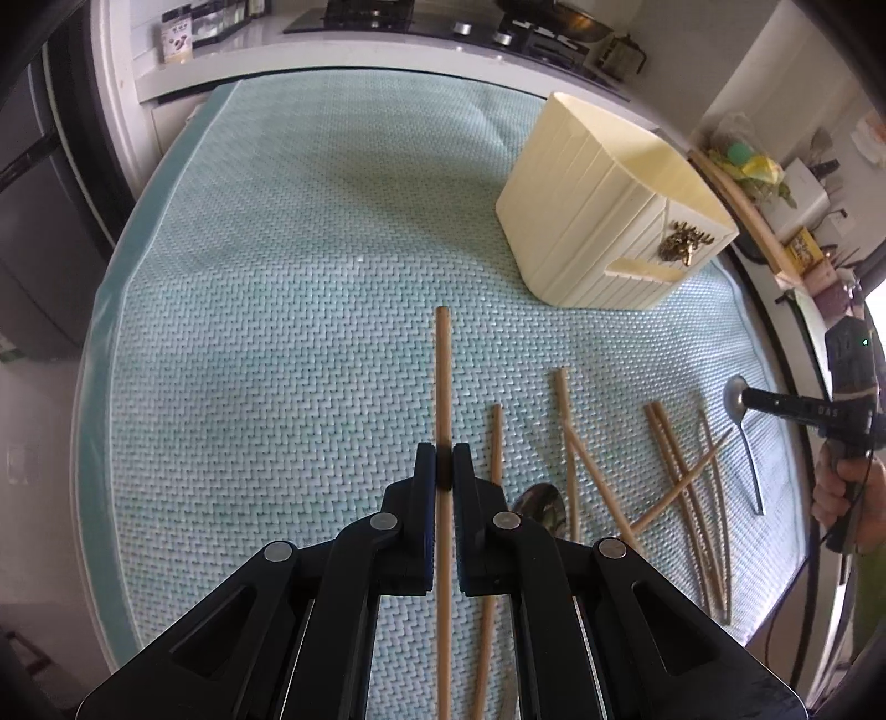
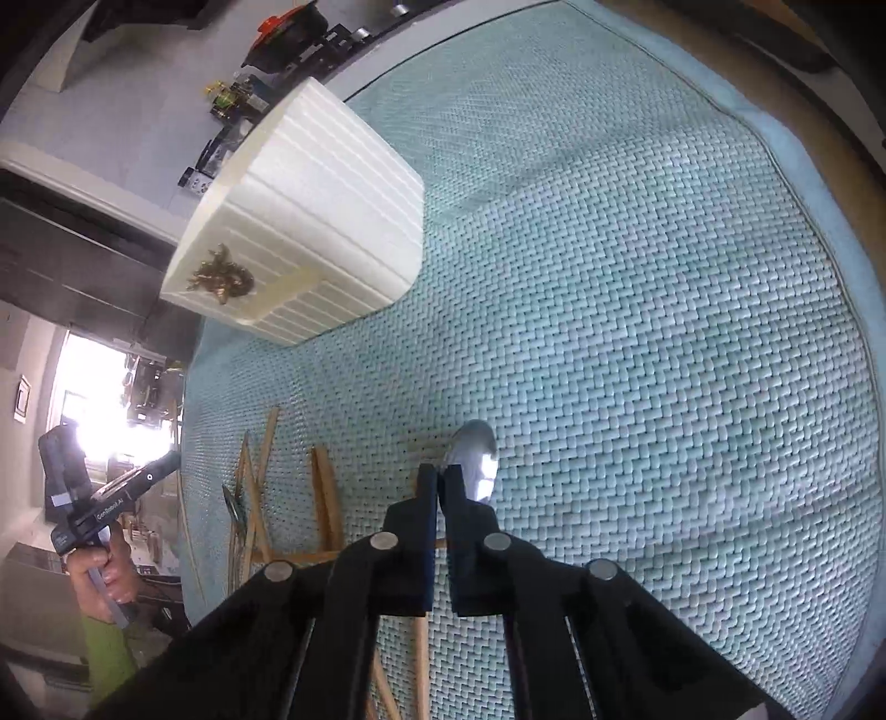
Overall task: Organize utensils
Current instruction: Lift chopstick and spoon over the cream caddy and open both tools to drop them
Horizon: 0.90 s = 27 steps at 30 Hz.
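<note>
My left gripper point(image 1: 443, 468) is shut on a wooden chopstick point(image 1: 442, 365) that points forward over the teal woven mat point(image 1: 266, 332). Several more chopsticks point(image 1: 670, 471) lie loose on the mat to its right, with a metal spoon point(image 1: 540, 507) beside the gripper. My right gripper point(image 2: 441, 484) is shut on the neck of another metal spoon point(image 2: 476, 457), its bowl sticking out ahead; it also shows in the left wrist view point(image 1: 739, 396). A cream utensil holder point(image 1: 614, 216) with a brass ornament stands at the far right of the mat, and in the right wrist view point(image 2: 304, 221) at upper left.
A white counter with a stove point(image 1: 354, 22) and a jar point(image 1: 177, 36) runs behind the mat. Shelves with clutter point(image 1: 775, 183) stand at the right. The mat's left half point(image 1: 249, 277) holds nothing but weave.
</note>
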Each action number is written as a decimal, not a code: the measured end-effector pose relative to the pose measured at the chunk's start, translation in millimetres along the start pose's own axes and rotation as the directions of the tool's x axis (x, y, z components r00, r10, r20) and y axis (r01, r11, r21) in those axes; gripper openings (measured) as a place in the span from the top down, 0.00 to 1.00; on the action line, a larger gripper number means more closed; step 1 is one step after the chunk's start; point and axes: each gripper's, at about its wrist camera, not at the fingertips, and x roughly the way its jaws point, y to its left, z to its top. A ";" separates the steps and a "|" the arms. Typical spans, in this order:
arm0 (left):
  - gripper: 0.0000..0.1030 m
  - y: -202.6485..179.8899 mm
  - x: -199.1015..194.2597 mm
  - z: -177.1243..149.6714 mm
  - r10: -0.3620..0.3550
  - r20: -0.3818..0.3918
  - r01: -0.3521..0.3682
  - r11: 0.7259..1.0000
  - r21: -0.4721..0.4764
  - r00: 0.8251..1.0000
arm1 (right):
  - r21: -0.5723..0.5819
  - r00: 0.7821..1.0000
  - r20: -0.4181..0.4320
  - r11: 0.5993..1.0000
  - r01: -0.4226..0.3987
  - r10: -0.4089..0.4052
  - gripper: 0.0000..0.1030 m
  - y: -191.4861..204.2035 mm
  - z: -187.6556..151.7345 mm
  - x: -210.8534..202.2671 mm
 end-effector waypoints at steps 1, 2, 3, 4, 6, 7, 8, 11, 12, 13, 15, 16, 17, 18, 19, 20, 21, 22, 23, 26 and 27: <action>0.97 -2.3 -6.5 -1.2 -0.002 0.013 0.002 1.000 0.002 1.000 | -0.027 1.000 0.014 1.000 0.001 -0.001 0.97 6.2 -3.1 -7.2; 0.97 -7.3 -17.8 -3.0 -0.003 0.027 0.003 1.000 0.004 1.000 | -0.046 1.000 0.030 0.999 0.001 0.001 0.98 11.4 -6.5 -14.7; 0.97 -3.7 -32.3 -2.9 -0.005 0.040 0.005 1.000 0.005 0.999 | -0.063 0.999 0.046 0.998 0.000 0.003 0.98 15.5 -9.4 -21.0; 0.97 -5.0 -40.8 -2.8 -0.008 0.054 0.007 1.000 0.003 0.999 | -0.083 0.998 0.065 0.997 0.004 0.001 0.98 20.9 -14.1 -28.5; 0.97 2.6 -67.9 -7.9 -0.017 0.082 0.017 1.000 -0.002 0.996 | -0.123 0.994 0.106 0.992 0.018 -0.005 0.98 31.5 -25.0 -44.4; 0.97 2.3 -76.0 -8.3 -0.020 0.097 0.020 1.000 -0.006 0.995 | -0.138 0.992 0.125 0.990 0.021 -0.004 0.98 36.3 -29.3 -52.2; 0.97 5.8 -85.8 -7.9 -0.023 0.111 0.024 1.000 -0.009 0.994 | -0.151 0.989 0.145 0.988 0.025 -0.003 0.98 41.6 -34.1 -60.0; 0.97 6.6 -113.0 -5.9 -0.033 0.159 0.036 0.999 -0.014 0.987 | -0.191 0.977 0.214 0.981 0.037 0.005 0.98 54.7 -45.8 -84.5; 0.97 5.5 -120.3 -5.4 -0.036 0.176 0.039 0.999 -0.014 0.984 | -0.203 0.972 0.237 0.978 0.040 0.009 0.98 58.9 -49.0 -92.5; 0.97 4.8 -127.1 -4.7 -0.037 0.194 0.040 0.999 -0.014 0.980 | -0.214 0.966 0.259 0.976 0.042 0.015 0.98 62.9 -50.6 -100.2; 0.97 2.0 -142.0 -1.1 -0.041 0.230 0.045 0.999 -0.012 0.972 | -0.233 0.952 0.306 0.971 0.053 0.022 0.98 74.4 -55.1 -114.4; 0.97 -0.1 -148.6 0.2 -0.041 0.248 0.045 0.999 -0.010 0.968 | -0.243 0.945 0.327 0.968 0.058 0.025 0.98 78.8 -55.4 -123.1; 0.97 -2.7 -155.4 2.5 -0.038 0.269 0.042 0.999 -0.007 0.962 | -0.251 0.937 0.349 0.966 0.063 0.030 0.98 83.8 -55.8 -130.0; 0.97 -4.9 -161.1 4.8 -0.036 0.288 0.038 0.999 -0.004 0.957 | -0.259 0.929 0.368 0.964 0.066 0.036 0.98 89.5 -55.4 -134.5; 0.97 -6.9 -166.9 8.4 -0.033 0.308 0.035 0.999 -0.002 0.951 | -0.266 0.922 0.386 0.962 0.067 0.042 0.98 93.4 -55.4 -140.2; 0.97 -9.0 -172.4 12.7 -0.032 0.328 0.034 0.999 -0.001 0.944 | -0.273 0.915 0.401 0.960 0.068 0.049 0.98 99.3 -51.6 -145.5; 0.97 -11.3 -176.4 17.9 -0.035 0.346 0.038 0.999 -0.002 0.938 | -0.280 0.910 0.411 0.958 0.067 0.056 0.98 104.2 -48.5 -149.1; 0.97 -13.6 -179.8 23.9 -0.039 0.361 0.044 0.999 -0.004 0.932 | -0.286 0.906 0.419 0.956 0.070 0.059 0.98 110.1 -43.1 -149.4; 0.97 -15.6 -182.6 30.1 -0.044 0.373 0.050 0.999 -0.007 0.927 | -0.289 0.902 0.427 0.955 0.070 0.063 0.98 114.2 -39.4 -150.3; 0.97 -24.1 -187.5 54.8 -0.051 0.401 0.062 0.998 -0.015 0.915 | -0.304 0.894 0.441 0.950 0.067 0.078 0.98 127.6 -23.3 -154.7; 0.97 -27.7 -188.4 64.4 -0.051 0.410 0.064 0.998 -0.017 0.911 | -0.310 0.892 0.445 0.948 0.066 0.084 0.98 132.6 -17.3 -156.4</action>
